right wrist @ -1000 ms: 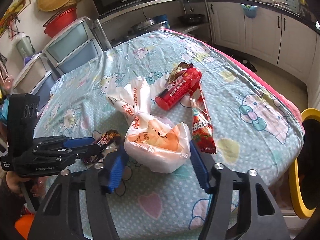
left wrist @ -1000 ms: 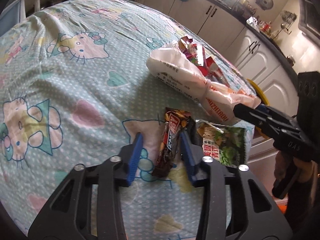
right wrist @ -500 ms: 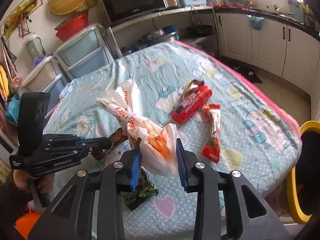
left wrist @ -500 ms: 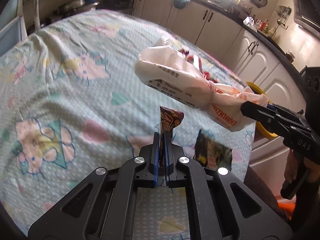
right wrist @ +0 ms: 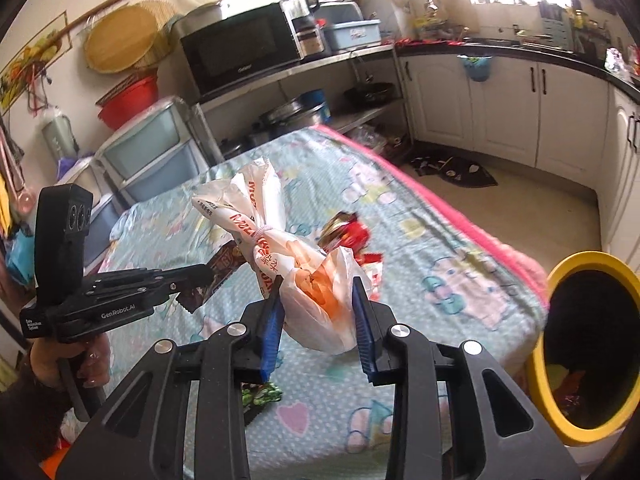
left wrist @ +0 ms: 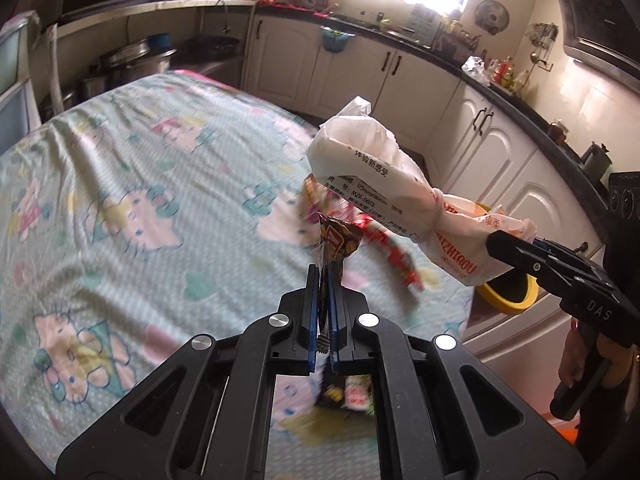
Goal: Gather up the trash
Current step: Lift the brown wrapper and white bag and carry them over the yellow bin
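The left gripper [left wrist: 325, 312] now pinches a dark brown foil snack wrapper [left wrist: 335, 245], lifted clear of the cartoon-print sheet on the table [left wrist: 120, 184]. The right gripper [right wrist: 316, 320] squeezes a knotted white plastic bag [right wrist: 304, 276], also raised off the cloth. Both are in the air, so carrying them to the yellow-rimmed bin [right wrist: 560, 420] past the table's near right corner seems next; red wrappers [right wrist: 352, 236] remain mid-table.

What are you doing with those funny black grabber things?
A person is picking up trash off a table with a cartoon-cat cloth. The left gripper pinches a dark snack wrapper, and the right gripper squeezes a tied white plastic bag. Both are held up off the table. A red packet and a green wrapper lie on the cloth. A yellow-rimmed bin stands beside the table.
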